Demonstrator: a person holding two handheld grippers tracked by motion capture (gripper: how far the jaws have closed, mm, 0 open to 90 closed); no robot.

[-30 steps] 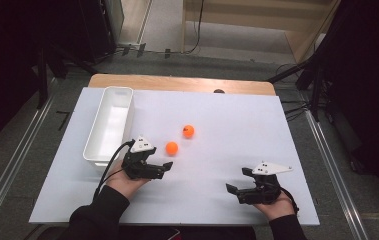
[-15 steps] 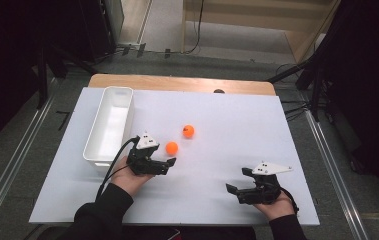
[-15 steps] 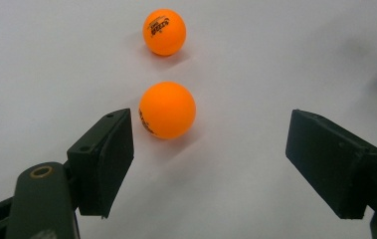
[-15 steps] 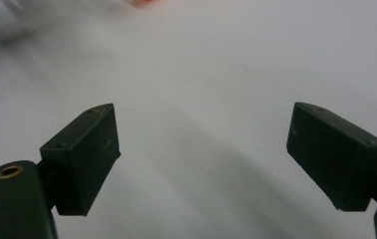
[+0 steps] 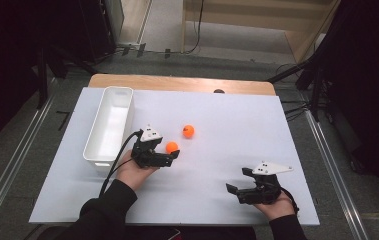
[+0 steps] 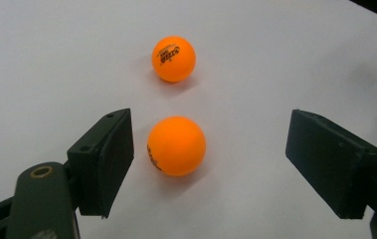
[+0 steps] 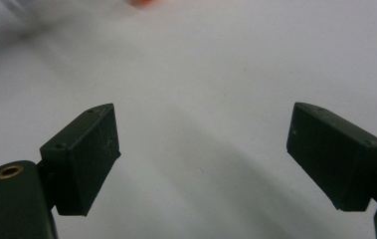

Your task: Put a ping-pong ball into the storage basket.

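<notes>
Two orange balls lie on the white board. The near ball [image 5: 171, 147] [image 6: 176, 146] sits between the jaws of my left gripper [image 5: 169, 151] [image 6: 210, 149], closer to the left jaw in the left gripper view, with a gap on both sides. That gripper is open and rests low over the board. The far ball [image 5: 188, 131] [image 6: 173, 58], with dark print on it, lies a little beyond the near one. My right gripper [image 5: 238, 181] [image 7: 203, 149] stands open near the board's front right, with bare board between its jaws.
A long white tray [image 5: 93, 150] stands at the left of the white board [image 5: 237, 120], just beside my left hand. A wooden table edge [image 5: 177, 82] runs behind the board. Dark floor and metal rails flank both sides.
My left gripper has slid right and slightly forward, and the near ball now sits between its jaws. The right gripper and both balls have stayed put.
</notes>
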